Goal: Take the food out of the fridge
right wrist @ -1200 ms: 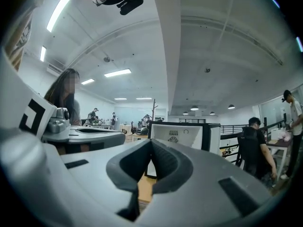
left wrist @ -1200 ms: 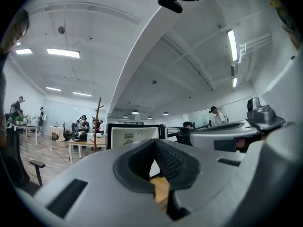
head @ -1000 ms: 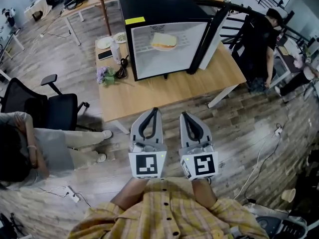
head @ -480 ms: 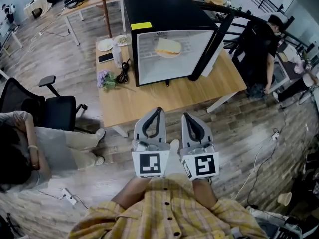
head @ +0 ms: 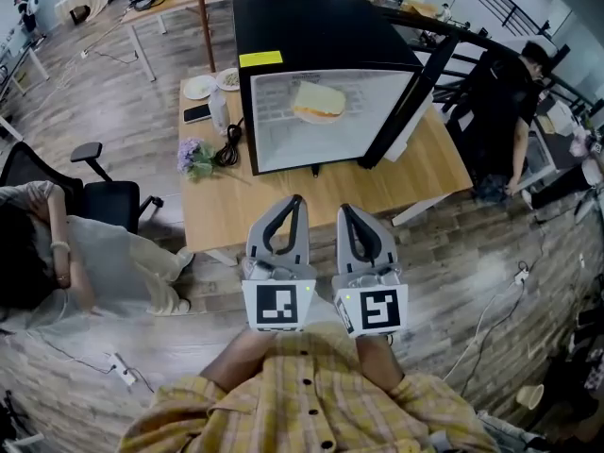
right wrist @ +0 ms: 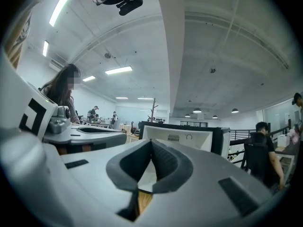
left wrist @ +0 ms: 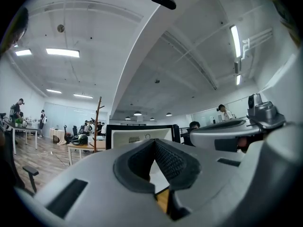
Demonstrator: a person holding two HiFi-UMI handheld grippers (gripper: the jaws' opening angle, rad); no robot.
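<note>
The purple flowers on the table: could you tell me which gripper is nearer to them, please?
Left. In the head view the left gripper is down and right of the flowers; the right gripper is beside it, farther right still.

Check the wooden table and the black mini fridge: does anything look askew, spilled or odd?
Nothing is spilled or broken. The black mini fridge stands with its door swung wide open, the sandwich lying inside. A bunch of purple flowers lies flat on the wooden table, not in a vase.
</note>
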